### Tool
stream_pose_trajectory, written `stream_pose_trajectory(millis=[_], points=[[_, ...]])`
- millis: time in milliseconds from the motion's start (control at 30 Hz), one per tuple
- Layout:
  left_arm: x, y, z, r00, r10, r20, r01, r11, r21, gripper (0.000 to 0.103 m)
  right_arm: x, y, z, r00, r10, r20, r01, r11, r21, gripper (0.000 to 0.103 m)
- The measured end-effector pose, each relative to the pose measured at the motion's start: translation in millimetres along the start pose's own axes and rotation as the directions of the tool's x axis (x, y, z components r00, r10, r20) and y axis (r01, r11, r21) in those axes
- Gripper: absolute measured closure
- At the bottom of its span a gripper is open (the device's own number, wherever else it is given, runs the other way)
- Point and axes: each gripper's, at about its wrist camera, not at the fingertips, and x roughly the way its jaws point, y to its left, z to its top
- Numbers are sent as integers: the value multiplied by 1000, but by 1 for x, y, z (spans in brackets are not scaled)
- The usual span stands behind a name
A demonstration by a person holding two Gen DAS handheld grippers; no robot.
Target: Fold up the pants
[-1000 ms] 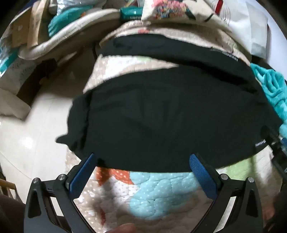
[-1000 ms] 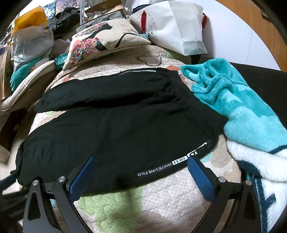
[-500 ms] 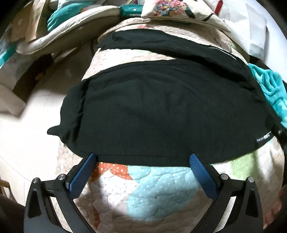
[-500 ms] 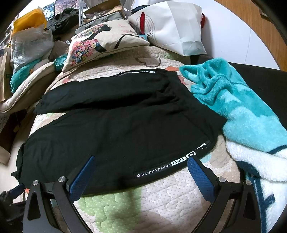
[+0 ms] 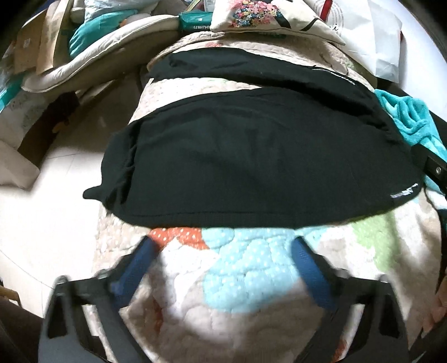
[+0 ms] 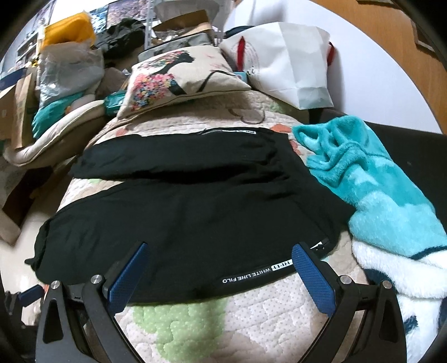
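1. The patchwork quilt [image 5: 251,276] [image 6: 251,315] is the landmark: a dotted, stitched cover with pale blue, orange, green and cream patches, spread over a raised, rounded surface.
2. The black pants [image 5: 259,164] [image 6: 190,212] lie flat on the quilt, spread across most of its width. One leg lies close to the cameras, the other farther back, with a cream strip of quilt showing between them toward the leg ends. A white-lettered band reading "WHITE LINE FILO" runs along the near edge in the right wrist view.
3. A teal and white fleece blanket [image 6: 385,206] [image 5: 410,117] is heaped on the quilt's right side, touching the waist end of the pants.
4. A white paper bag [image 6: 290,64] with red handles stands at the quilt's far edge, against the wall.
5. A floral cushion [image 6: 178,78] [image 5: 268,16] rests on the far end of the quilt, beyond the pants.
6. The right gripper [image 6: 220,254] hovers over the near edge of the pants, its blue-padded jaws spread wide and holding nothing; the lettered band lies between them.
7. The left gripper [image 5: 223,248] sits over bare quilt just short of the pants' near hem, jaws likewise spread wide and empty. It looks motion-blurred.
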Motion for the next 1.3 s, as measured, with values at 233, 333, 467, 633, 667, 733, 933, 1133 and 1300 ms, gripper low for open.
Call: stream_pose_trajectory(millis=[233,333,467,633,667,733,933,1133,1300], points=[[-67,6,20,994,-28,104,25,999,34,47,-39,3,37,996,87,25,-85,995,-61,0],[-100,8,42,982,-7,191,-3,999,51,39,-50,3,55,993,110,32,-108,991,-77,0],[-127,19,76,966,-28,258,11,998,69,32,-55,0,87,990,143,13,-141,985,-102,0],[-124,45,128,968,-49,246,36,998,55,32,-43,-13,127,977,205,-49,-210,967,-141,0],[-120,50,138,969,-54,240,43,998,51,32,-36,-17,135,974,218,-62,-224,965,-138,0],[-111,56,153,972,-55,227,47,998,40,32,-21,-24,148,967,238,-90,-248,958,-140,0],[-49,74,207,985,-74,154,71,997,22,32,50,-35,178,954,250,-164,-276,947,-164,0],[25,74,255,992,-90,90,87,996,37,32,132,-38,197,941,237,-243,-295,926,-237,1],[91,80,297,992,-120,39,119,992,28,32,200,-34,214,930,221,-293,-304,910,-281,4]])
